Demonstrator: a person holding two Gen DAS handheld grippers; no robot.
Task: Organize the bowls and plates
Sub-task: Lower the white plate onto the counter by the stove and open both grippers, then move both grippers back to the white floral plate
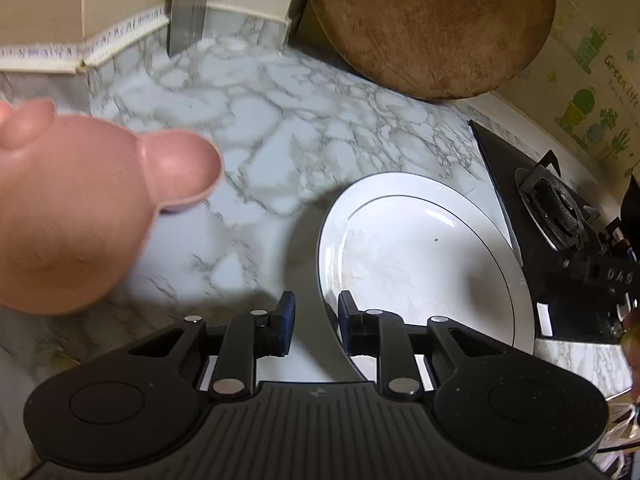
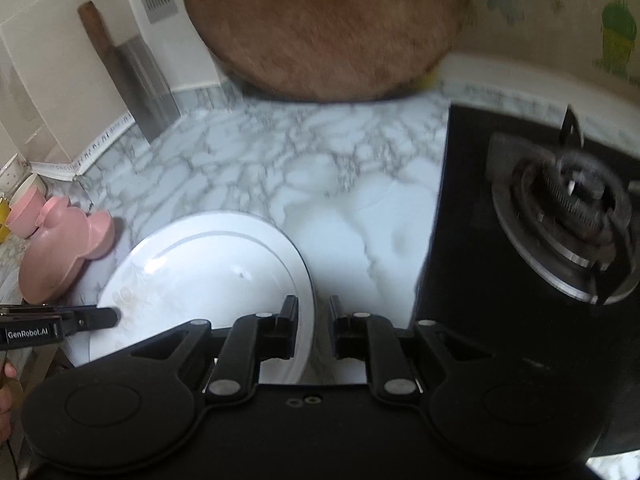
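Observation:
A white plate (image 1: 420,260) with a thin grey ring hangs tilted above the marble counter (image 1: 260,120), casting a shadow beside it. My left gripper (image 1: 316,312) has narrow jaws shut on the plate's near rim, one finger over the inside and one outside. In the right wrist view the same white plate (image 2: 200,264) sits lower left. My right gripper (image 2: 313,316) is shut on its right rim, while the left gripper's finger (image 2: 100,317) lies on the opposite side. A pink mouse-shaped plate (image 1: 72,208) lies on the counter to the left, also seen as the pink plate (image 2: 60,252).
A round wooden cutting board (image 1: 432,24) leans against the back wall. A black gas stove (image 2: 560,220) fills the right side. A cleaver (image 2: 140,80) leans on the wall at the left, and a pink cup (image 2: 26,208) stands beyond the pink plate.

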